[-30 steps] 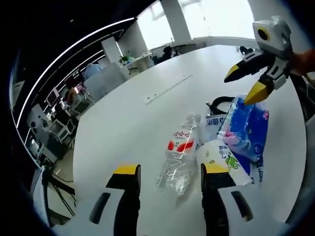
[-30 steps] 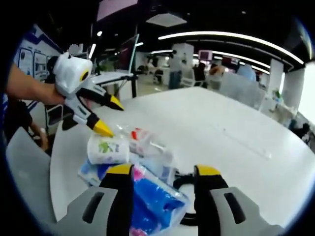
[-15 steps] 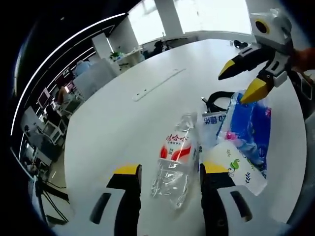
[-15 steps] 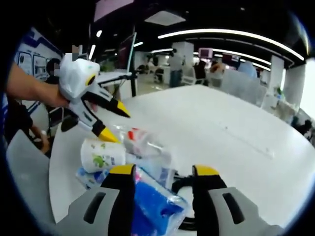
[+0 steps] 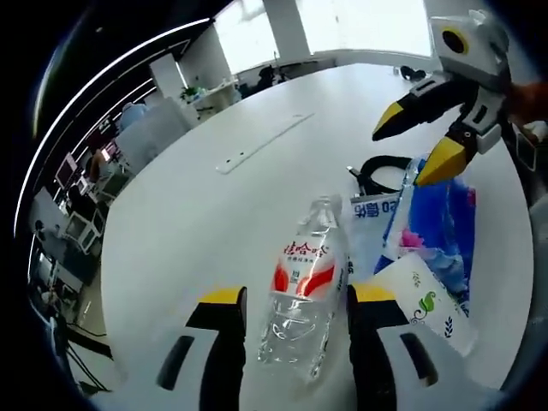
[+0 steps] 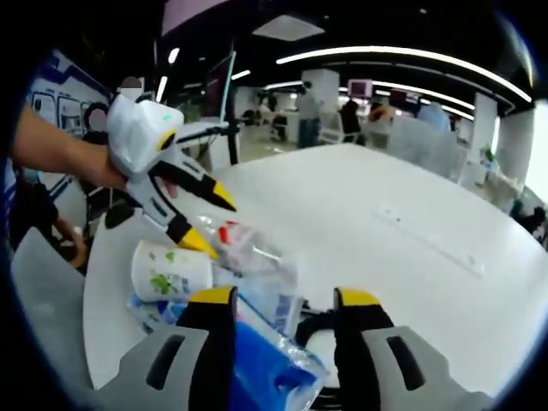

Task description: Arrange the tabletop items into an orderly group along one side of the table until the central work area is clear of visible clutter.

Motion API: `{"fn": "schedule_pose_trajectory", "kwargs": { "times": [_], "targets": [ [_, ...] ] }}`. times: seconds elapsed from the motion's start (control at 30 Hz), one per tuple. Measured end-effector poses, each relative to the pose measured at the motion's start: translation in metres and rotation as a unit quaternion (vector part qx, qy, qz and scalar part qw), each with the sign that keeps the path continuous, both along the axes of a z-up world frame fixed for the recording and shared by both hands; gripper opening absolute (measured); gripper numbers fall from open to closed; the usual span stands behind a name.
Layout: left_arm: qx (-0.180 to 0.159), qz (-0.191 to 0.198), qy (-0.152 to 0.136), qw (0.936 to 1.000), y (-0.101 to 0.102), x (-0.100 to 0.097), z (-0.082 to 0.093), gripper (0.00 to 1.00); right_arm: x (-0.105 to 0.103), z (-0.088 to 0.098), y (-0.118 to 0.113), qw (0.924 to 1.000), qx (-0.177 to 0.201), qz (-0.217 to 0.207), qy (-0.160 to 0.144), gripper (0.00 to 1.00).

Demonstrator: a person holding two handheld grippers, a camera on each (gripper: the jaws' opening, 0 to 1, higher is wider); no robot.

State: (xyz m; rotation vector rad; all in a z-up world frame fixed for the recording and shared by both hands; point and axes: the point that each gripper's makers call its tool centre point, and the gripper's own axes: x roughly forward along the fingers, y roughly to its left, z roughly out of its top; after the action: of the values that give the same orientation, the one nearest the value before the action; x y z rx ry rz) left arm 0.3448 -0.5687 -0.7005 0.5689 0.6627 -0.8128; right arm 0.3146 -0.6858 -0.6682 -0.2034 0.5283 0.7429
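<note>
Left gripper view: the left claw (image 5: 295, 301) straddles a clear water bottle (image 5: 304, 295) lying on the white tabletop (image 5: 197, 214), jaws apart. Right claw (image 6: 282, 301) hangs spread over a blue packet (image 6: 261, 364). Closing squarely on the bottle's ribbed middle should stop it rolling.

we can make out red chinese characters on the white-and-red label of the clear bottle (image 5: 304, 295), too distorted to read. the white pack (image 5: 370, 211) beside it carries blue print, likewise illegible. no other text reads clearly.
</note>
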Motion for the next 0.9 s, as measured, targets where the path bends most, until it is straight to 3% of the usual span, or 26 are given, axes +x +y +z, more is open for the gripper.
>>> {"fn": "schedule_pose_trajectory", "kwargs": {
  "times": [0.47, 0.9],
  "targets": [
    [0.012, -0.04, 0.033, 0.9986, -0.016, 0.002, -0.012, 0.38, 0.006, -0.01, 0.002, 0.9999, -0.002, 0.008, 0.014, 0.39],
    [0.03, -0.067, 0.053, 0.9959, -0.022, 0.004, -0.02, 0.39, 0.018, -0.019, 0.012, 0.9994, -0.011, 0.023, 0.025, 0.33]
  ]
}}
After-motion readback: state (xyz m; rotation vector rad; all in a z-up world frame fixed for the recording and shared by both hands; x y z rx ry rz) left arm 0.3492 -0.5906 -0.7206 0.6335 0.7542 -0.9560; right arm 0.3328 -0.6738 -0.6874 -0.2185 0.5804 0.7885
